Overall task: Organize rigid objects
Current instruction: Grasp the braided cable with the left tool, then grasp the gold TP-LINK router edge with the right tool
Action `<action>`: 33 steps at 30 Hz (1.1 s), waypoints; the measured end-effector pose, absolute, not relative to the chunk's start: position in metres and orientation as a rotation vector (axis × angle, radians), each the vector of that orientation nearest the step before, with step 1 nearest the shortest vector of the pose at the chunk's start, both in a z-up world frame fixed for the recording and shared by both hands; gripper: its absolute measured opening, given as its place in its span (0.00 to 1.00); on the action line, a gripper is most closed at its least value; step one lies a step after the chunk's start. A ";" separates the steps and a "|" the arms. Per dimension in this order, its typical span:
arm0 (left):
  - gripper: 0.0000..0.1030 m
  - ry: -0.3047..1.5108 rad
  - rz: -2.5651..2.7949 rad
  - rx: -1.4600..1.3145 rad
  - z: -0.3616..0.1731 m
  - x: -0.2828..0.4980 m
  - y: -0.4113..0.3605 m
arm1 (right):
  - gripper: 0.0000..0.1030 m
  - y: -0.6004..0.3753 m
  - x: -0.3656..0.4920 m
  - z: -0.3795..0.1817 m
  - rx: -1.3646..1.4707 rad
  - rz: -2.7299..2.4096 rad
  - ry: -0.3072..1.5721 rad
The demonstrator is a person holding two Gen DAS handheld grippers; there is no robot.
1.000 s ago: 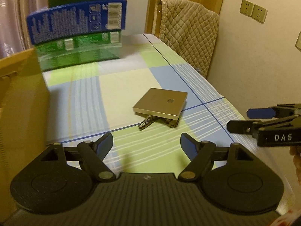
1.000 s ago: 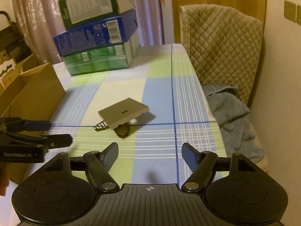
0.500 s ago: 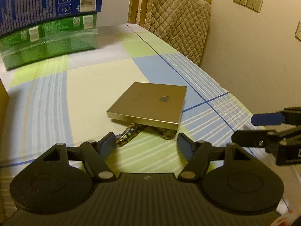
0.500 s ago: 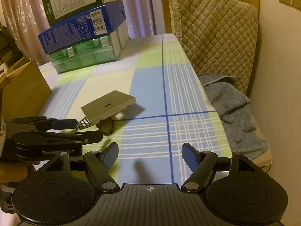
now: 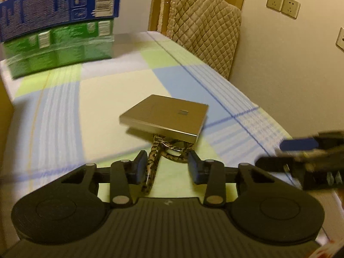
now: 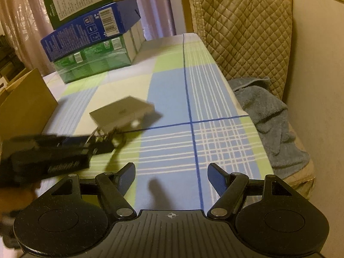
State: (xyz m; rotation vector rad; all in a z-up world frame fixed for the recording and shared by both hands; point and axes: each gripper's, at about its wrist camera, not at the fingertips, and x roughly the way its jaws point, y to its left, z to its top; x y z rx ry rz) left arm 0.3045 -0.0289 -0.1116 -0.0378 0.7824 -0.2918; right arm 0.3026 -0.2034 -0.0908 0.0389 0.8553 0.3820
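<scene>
Trouble, if it comes, will likely start with the flat tan box (image 5: pixel 165 114), because its near edge sits on top of the patterned strap (image 5: pixel 153 163) you have just pinched. Your left gripper (image 5: pixel 167 165) has just been closing, and its jaws now stand narrow with the strap's loop between them, each pad against one side of it. Lift or pull sharply and I'd expect the strap to drag the box with it, tip it, or flick it toward the table edge at 3 o'clock. The strap is thin and limp, and a metal ring (image 5: pixel 172 148) hangs in the loop just past the pads, so the hold may also slip or let the ring swing and catch under the box.

A second risk is your right gripper (image 6: pixel 171 176). Its jaws are apart with nothing between them, only the checked tablecloth (image 6: pixel 215 107) below. In the left wrist view it sits close at 3 o'clock of the left one. Sweeping the strap that way could knock the two tools together.

From the left jaws, the strap runs from the pads up to 12 o'clock and disappears under the box, which lies just beyond them. From the right jaws, box and strap are at about 10 o'clock, the open cardboard box (image 6: pixel 25 107) farther out at 9 o'clock, and the stacked cartons (image 6: pixel 90 38) well apart at 11 o'clock.
</scene>
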 end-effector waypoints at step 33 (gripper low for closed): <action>0.22 0.765 -0.096 -0.101 -0.108 0.178 0.018 | 0.95 -0.087 0.319 -0.105 0.186 0.595 1.120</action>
